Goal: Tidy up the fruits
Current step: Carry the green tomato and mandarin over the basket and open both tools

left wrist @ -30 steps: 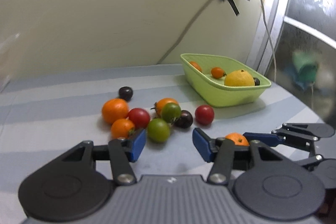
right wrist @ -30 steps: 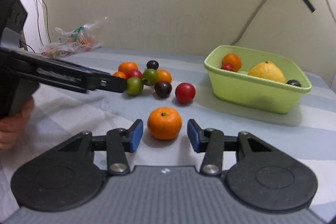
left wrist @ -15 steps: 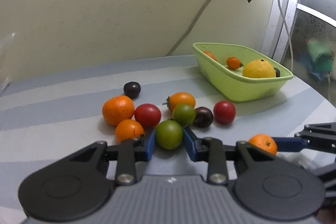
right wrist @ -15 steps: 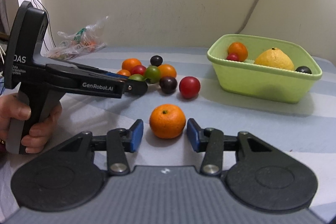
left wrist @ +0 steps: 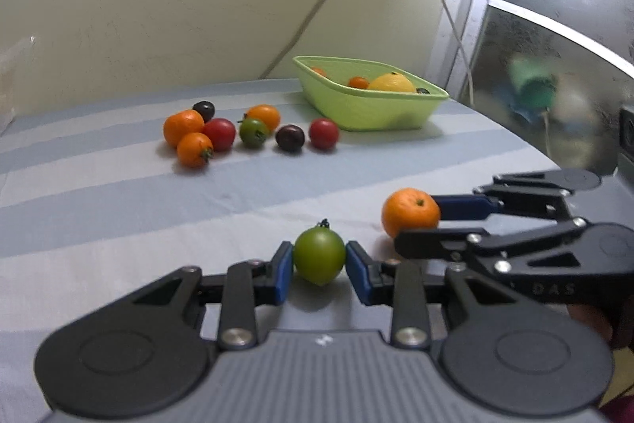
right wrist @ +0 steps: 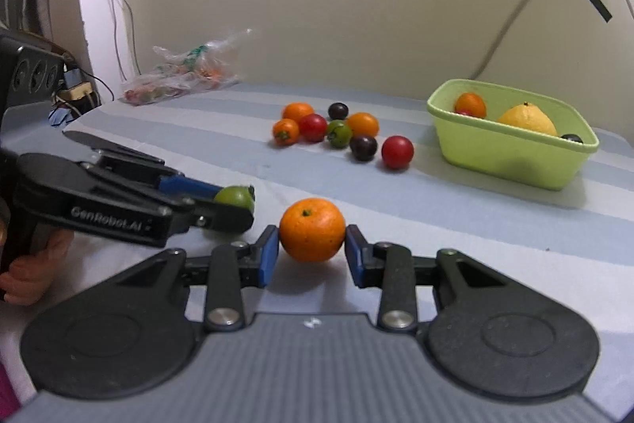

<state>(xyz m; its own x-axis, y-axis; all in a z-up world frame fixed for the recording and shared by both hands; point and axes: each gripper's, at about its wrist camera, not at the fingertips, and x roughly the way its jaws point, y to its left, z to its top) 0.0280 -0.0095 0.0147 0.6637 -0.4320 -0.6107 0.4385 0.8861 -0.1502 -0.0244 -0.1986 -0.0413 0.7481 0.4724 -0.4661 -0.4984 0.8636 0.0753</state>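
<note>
- My left gripper (left wrist: pixel 319 266) is clamped on a green tomato (left wrist: pixel 319 256); both blue pads press its sides, and the jaws stand narrow.
- From my right wrist view I see the same green tomato between the left tool's fingers, near the front of the striped cloth (right wrist: pixel 455 209).
- My right gripper (right wrist: pixel 312 253) is closed on a mandarin (right wrist: pixel 312 234). Its jaws have just drawn in, and the blue pads now meet the fruit on both sides.
- I cannot tell whether either held fruit is clear of the cloth.
- The two held fruits sit near each other, the mandarin to the right of the green tomato in my left view.
- A loose cluster of fruit (right wrist: pixel 340 131) lies further back on the cloth: orange, red, green and dark pieces, several touching.
- The light green basket (right wrist: pixel 511 153) stands at the back right, well apart from both tools. I see a yellow citrus (right wrist: pixel 527 119), an orange fruit and a dark one inside it.
- A clear plastic bag (right wrist: pixel 186 76) lies at the back left by the wall.
- A hand (right wrist: pixel 29 272) grips the left tool's handle.
</note>
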